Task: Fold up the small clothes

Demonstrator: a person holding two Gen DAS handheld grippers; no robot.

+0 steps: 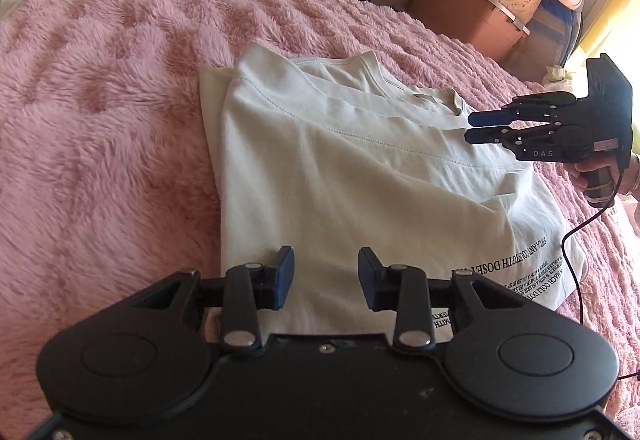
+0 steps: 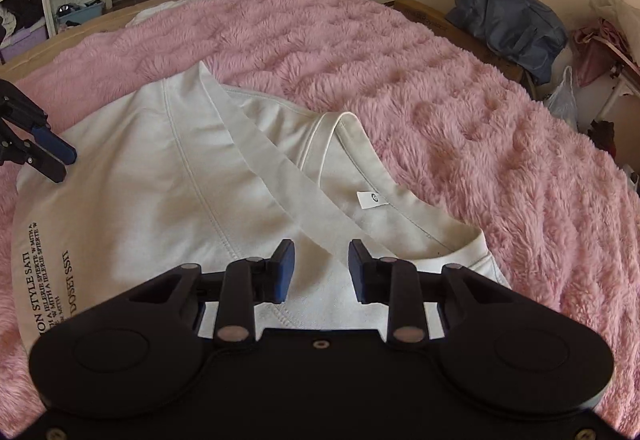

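White T-shirt (image 1: 360,168) seen partly folded, lying flat on pink fluffy blanket (image 1: 100,120) on bed; left tool (image 1: 326,278) held over its lower edge, jaws apart, nothing gripped; right tool (image 2: 321,272) near neckline (image 2: 352,144), jaws apart, empty

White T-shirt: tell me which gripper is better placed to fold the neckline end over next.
Probably right. The right gripper hovers open by the collar of the white T-shirt. The left gripper, also open, is over the opposite end.
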